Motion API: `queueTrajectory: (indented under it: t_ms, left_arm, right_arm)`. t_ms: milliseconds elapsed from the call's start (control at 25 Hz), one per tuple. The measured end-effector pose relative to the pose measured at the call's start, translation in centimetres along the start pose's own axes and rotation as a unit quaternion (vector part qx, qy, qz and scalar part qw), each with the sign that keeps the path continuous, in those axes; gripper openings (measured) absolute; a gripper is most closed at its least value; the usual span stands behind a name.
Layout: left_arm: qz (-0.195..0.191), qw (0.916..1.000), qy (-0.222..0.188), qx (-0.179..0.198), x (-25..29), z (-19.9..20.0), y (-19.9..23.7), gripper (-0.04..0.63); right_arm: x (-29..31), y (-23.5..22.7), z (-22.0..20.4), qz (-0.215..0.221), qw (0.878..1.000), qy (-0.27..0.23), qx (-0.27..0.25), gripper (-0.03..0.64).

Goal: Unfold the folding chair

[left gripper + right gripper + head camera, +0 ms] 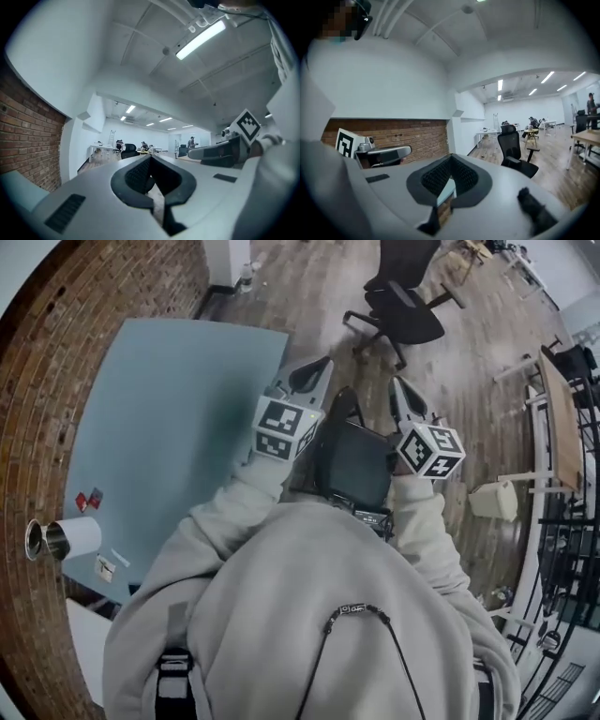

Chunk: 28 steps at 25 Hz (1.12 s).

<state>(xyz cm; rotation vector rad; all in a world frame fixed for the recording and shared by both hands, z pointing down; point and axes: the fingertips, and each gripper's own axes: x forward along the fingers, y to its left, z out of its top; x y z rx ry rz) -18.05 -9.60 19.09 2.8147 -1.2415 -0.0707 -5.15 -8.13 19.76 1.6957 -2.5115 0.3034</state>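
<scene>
Far left, the brick wall (pixel 37 427) closes off the room, and the blue-grey table (pixel 169 409) stands right against it, so that side leaves you no room to swing. A white cylinder with a shiny end (pixel 61 538) lies at the table's left edge by the bricks. Two small red bits (pixel 89 500) and a white card (pixel 105 568) sit on the table's near part, and the rest of the top is bare.

Just off the table's right edge, your left tongs (pixel 309 376) are raised level in front of your chest. They are clenched tight with nothing between the jaws. Right of them, further from the table, a dark flat thing (pixel 354 463) sits close against your grey top. Whether it is the folding chair cannot be told, and no view shows that chair for certain. Your right tongs (pixel 405 395) come next, beside that dark thing, also clenched and empty.

Beyond the table's far right corner the wooden floor (pixel 469 381) opens wide. A black office chair (pixel 403 301) stands on it, well apart from both tongs. Farthest from the table, a wooden desk (pixel 560 418) and a dark railing (pixel 572 559) line the right edge.
</scene>
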Motion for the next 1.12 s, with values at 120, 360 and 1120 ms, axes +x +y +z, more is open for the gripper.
queueTrajectory:
  t_ms: [120, 360, 1120]
  left_arm:
    - [-0.035, 0.9994, -0.001, 0.0, -0.5, -0.1, -1.6, 0.006]
    - [-0.048, 0.9982, -0.008, 0.035, -1.2, 0.8, -1.9, 0.006]
    - [-0.059, 0.9977, -0.021, 0.027, -1.1, 2.1, -1.6, 0.006]
  right_arm:
    - [-0.3, 0.8, 0.6, -0.01, 0.999, -0.006, -0.04, 0.006]
    - [-0.4, 2.0, 2.3, 0.005, 0.999, -0.017, -0.049, 0.006]
    - [-1.0, 3.9, 3.6, 0.022, 0.996, -0.028, -0.084, 0.005]
